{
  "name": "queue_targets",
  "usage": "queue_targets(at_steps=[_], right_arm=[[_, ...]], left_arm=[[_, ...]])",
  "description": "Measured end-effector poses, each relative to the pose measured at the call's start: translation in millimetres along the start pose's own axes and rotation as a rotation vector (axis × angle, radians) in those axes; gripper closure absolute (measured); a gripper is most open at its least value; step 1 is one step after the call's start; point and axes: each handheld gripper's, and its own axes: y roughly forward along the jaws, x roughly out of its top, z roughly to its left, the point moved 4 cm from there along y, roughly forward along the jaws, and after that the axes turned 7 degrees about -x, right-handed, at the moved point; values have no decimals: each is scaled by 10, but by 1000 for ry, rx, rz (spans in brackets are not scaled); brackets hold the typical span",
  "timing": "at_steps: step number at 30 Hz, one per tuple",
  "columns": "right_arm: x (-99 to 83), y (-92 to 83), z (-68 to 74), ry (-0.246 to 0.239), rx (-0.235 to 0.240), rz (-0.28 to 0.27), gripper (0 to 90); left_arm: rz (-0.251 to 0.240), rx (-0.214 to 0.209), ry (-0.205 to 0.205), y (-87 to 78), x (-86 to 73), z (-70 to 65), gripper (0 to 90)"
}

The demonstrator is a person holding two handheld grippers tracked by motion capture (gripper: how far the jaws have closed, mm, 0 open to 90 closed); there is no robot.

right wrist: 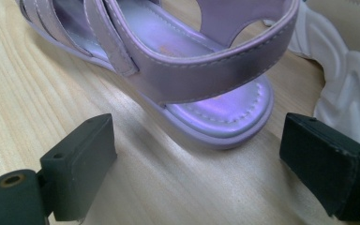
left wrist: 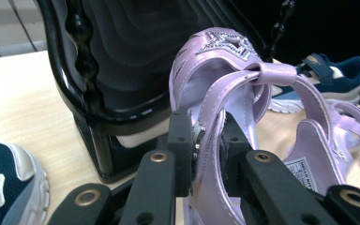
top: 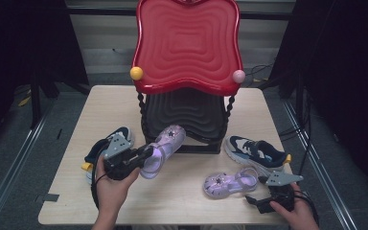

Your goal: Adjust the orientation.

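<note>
Left gripper (top: 146, 154) fingers clamped, right gripper (top: 251, 201) fingers spread.

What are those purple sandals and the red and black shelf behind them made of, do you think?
The purple sandals look like glossy faux leather or vinyl: light glints off the straps, stitching runs along the edges, and a glittery star sits on the toe. The shelf looks like moulded plastic, with shiny rippled trays.

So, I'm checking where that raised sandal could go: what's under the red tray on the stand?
Under the red tray sits a black tray of the same wavy shape, on the stand's lower tier. The red tray covers its back part, so whether anything lies there cannot be seen.
</note>
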Motion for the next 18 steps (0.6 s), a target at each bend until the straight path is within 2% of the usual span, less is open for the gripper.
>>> queue_targets(at_steps=[8, 18], right_arm=[[0, -1, 0, 0, 0, 1, 102], [0, 0, 0, 0, 0, 0, 102]], left_arm=[[-33, 76, -13, 123, 83, 6, 792], [-82, 146, -30, 284, 198, 9, 792]])
